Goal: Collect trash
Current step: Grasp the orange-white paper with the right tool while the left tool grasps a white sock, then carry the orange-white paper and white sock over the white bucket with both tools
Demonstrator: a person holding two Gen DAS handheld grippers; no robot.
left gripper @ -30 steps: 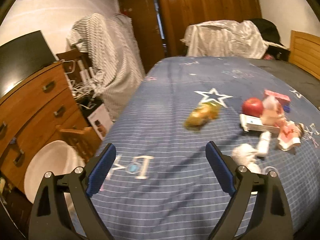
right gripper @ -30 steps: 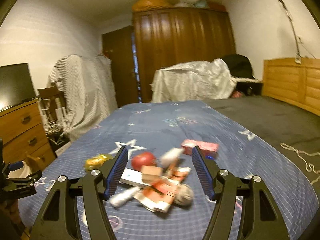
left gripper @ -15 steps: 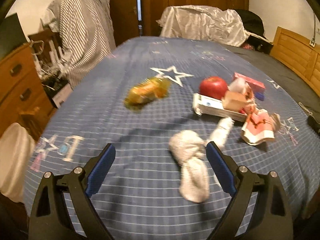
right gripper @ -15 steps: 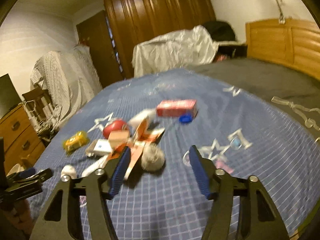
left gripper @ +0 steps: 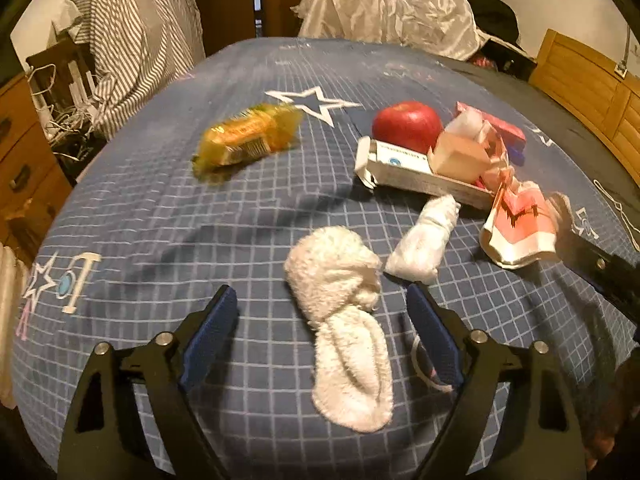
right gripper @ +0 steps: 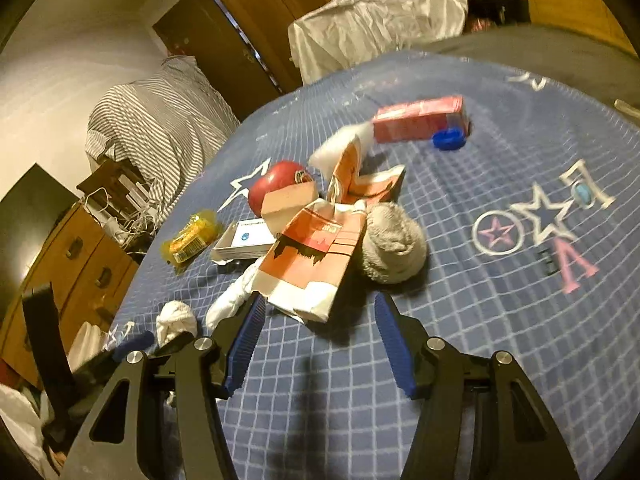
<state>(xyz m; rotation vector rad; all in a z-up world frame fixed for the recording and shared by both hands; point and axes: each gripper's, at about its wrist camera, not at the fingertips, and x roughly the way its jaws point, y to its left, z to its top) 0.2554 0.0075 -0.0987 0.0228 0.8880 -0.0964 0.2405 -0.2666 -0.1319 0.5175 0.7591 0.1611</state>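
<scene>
Clutter lies on a blue checked bedspread (left gripper: 160, 240). My left gripper (left gripper: 320, 308) is open, with a white sock (left gripper: 344, 320) lying between its fingers. A yellow wrapper (left gripper: 248, 136), a red apple (left gripper: 406, 124), a white carton (left gripper: 408, 168), a second rolled white sock (left gripper: 428, 240) and a torn orange-and-white paper box (left gripper: 520, 228) lie beyond. My right gripper (right gripper: 320, 312) is open just in front of the torn paper box (right gripper: 316, 256). A grey sock ball (right gripper: 394, 248) lies beside the box; a pink carton (right gripper: 420, 118) and a blue cap (right gripper: 448, 138) lie farther back.
A wooden dresser (left gripper: 24, 152) stands left of the bed with a striped cloth (left gripper: 132, 40) over a chair behind it. A silver sheet (left gripper: 392, 12) covers something at the bed's far end. A wooden headboard (left gripper: 592, 92) is at the right. The left gripper shows in the right wrist view (right gripper: 132, 344).
Both grippers have moved forward and down toward the bed. The white sock now lies between my left fingers, and the torn paper box is now close before my right fingers.
</scene>
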